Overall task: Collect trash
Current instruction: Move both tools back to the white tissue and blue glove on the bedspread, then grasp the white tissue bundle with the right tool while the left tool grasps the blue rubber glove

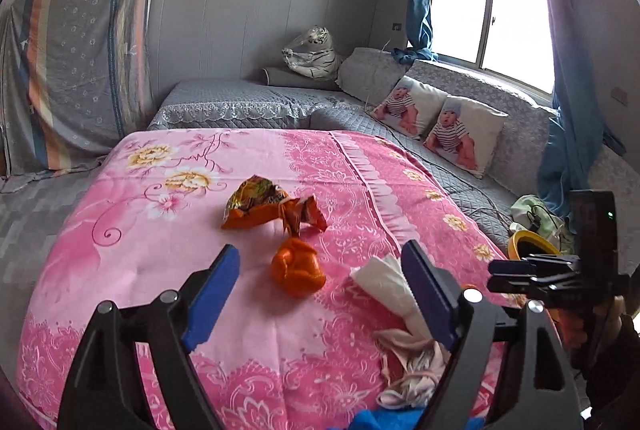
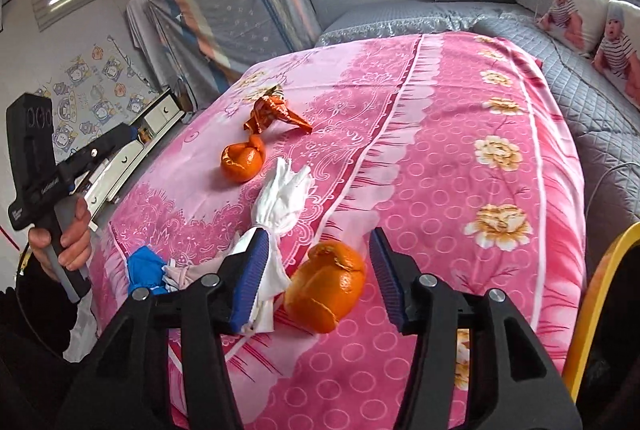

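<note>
In the right wrist view the right tongs (image 2: 316,278) stand half open around an orange peel (image 2: 326,286) on the pink tabletop (image 2: 460,109), pads not touching it, with a white tissue (image 2: 282,197) at 11 o'clock brushing one pad. The left tongs (image 1: 320,290) are wide open and empty, a second peel (image 1: 297,268) just ahead at 12 o'clock and an orange snack wrapper (image 1: 272,207) farther. I judge that the right tongs could pinch the tissue with the peel, or the soft peel could collapse and slip out.

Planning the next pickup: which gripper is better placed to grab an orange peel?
Right. The right gripper is open with an orange peel between its fingers; the left gripper sits short of the other peel.
</note>
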Demonstrator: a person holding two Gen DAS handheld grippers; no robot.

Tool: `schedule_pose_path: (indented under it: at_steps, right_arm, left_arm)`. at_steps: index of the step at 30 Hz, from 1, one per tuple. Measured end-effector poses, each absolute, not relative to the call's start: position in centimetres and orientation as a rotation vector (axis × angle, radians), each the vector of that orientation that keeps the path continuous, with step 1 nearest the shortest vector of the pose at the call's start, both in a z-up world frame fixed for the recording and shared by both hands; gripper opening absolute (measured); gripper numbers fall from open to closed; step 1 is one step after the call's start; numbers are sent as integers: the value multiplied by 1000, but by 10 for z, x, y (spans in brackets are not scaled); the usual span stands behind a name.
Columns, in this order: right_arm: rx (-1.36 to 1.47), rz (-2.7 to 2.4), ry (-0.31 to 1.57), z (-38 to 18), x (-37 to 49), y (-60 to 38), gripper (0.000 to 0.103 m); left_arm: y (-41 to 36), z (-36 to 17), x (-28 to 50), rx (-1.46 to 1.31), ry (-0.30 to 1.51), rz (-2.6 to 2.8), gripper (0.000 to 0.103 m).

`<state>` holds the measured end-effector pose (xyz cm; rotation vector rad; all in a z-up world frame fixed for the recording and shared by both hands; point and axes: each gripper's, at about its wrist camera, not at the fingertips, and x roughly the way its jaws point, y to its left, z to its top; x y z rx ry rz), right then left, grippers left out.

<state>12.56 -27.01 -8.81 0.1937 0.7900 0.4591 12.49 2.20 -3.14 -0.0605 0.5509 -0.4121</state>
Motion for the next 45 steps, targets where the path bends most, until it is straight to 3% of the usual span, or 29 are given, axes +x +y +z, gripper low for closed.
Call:
schedule_pose_path:
  at_steps: [12,26,31,39,45]
  right_arm:
    - [145,506,864,-90,155,-218,54]
    - [-1,428,911,-104,174,-182,54]
    - [-3,426,935,-111,181,-181,52]
    - [32,428,970,-120,186,-184,27]
    - [53,417,936,-113,183,-191,22]
  left_arm:
    - [30,-69,55,11,562,-672,80]
    - [11,-96,59,49,641,-751,78]
    - [2,-106,64,87,692,-768,66]
    - [-7,-112,65,115,720,-786,30]
    - [5,-107,67,68,717,-765,16]
